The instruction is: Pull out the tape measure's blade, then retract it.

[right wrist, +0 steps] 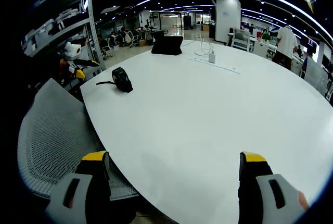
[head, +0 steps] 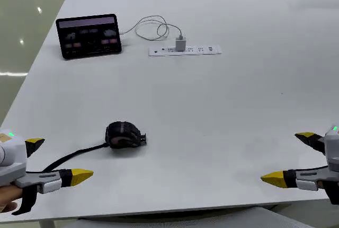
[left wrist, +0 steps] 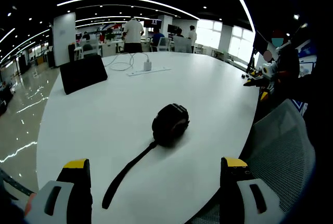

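A black tape measure [head: 124, 135] lies on the white table [head: 212, 111], its black wrist strap [head: 71, 156] trailing toward the front left. Its blade is not pulled out. My left gripper [head: 59, 159] stands open at the front left edge, a little short of the strap's end; in the left gripper view the tape measure [left wrist: 170, 123] sits straight ahead between the yellow-tipped jaws of my left gripper [left wrist: 154, 168]. My right gripper [head: 290, 156] hangs open at the front right edge with nothing in it. The right gripper view shows the tape measure [right wrist: 122, 79] far off to the left.
A dark tablet [head: 89, 35] stands at the back left. A white power strip [head: 184, 50] with a charger and a looped cable [head: 153, 28] lies behind the middle. A grey mesh chair [right wrist: 57, 146] sits at the table's near edge. People stand in the room beyond.
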A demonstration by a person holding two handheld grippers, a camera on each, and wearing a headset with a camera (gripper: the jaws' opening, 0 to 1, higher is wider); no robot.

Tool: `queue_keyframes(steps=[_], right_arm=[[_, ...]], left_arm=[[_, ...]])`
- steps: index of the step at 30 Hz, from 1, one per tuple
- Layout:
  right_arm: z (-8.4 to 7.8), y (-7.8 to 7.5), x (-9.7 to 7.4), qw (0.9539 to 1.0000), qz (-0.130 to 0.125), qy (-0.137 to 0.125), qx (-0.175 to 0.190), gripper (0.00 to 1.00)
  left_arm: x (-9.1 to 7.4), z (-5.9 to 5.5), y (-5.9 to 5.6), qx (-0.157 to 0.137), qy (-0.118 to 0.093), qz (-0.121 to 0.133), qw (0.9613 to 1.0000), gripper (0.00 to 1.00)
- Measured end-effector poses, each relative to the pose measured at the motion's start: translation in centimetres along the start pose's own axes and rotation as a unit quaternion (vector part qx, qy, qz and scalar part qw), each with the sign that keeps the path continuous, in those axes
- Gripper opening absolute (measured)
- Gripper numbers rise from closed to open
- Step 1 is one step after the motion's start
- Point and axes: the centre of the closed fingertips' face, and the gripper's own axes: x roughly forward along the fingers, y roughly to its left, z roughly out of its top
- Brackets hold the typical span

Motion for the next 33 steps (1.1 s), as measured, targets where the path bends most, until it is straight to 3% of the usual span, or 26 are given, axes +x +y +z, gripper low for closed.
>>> queue_keyframes(steps=[7, 14, 21, 22, 23, 27, 29, 33], right_arm=[[0.4, 0.0, 0.1, 1.0000, -0.001, -0.002, -0.001, 1.00], [0.6, -0.1, 0.3, 1.0000, -0.003, -0.001, -0.007, 1.00], [1.2, 0.2, 1.1, 0.9998, 0.006, -0.001, -0.018, 1.00], [1.4, 0.3, 1.1, 0.9998, 0.007, -0.001, -0.019, 1.00], [1.5, 0.3, 1.3, 0.9998, 0.008, -0.001, -0.021, 1.00], [2.2, 0.8, 1.8, 0.9993, 0.023, -0.010, -0.026, 1.00], [2.7, 1.5, 2.2, 0.9986, 0.039, -0.021, -0.031, 1.00], [3.0, 2.1, 3.0, 0.9979, 0.053, -0.016, -0.033, 1.00]], left_arm=[[0.2, 0.0, 0.0, 0.004, 0.003, -0.003, 1.0000, 1.00], [0.4, 0.4, -0.1, 0.010, -0.008, -0.011, 0.9999, 1.00], [0.8, 0.3, -0.2, 0.019, 0.004, -0.019, 0.9996, 1.00], [0.9, 0.5, -0.2, 0.027, -0.001, -0.019, 0.9995, 1.00], [1.1, 1.4, 0.0, 0.045, -0.024, -0.018, 0.9985, 1.00], [1.5, 0.6, -0.2, 0.039, 0.008, -0.028, 0.9988, 1.00], [2.0, 0.5, -0.2, 0.050, 0.012, -0.033, 0.9981, 1.00], [2.7, 0.4, -0.3, 0.059, 0.022, -0.040, 0.9972, 0.99]])
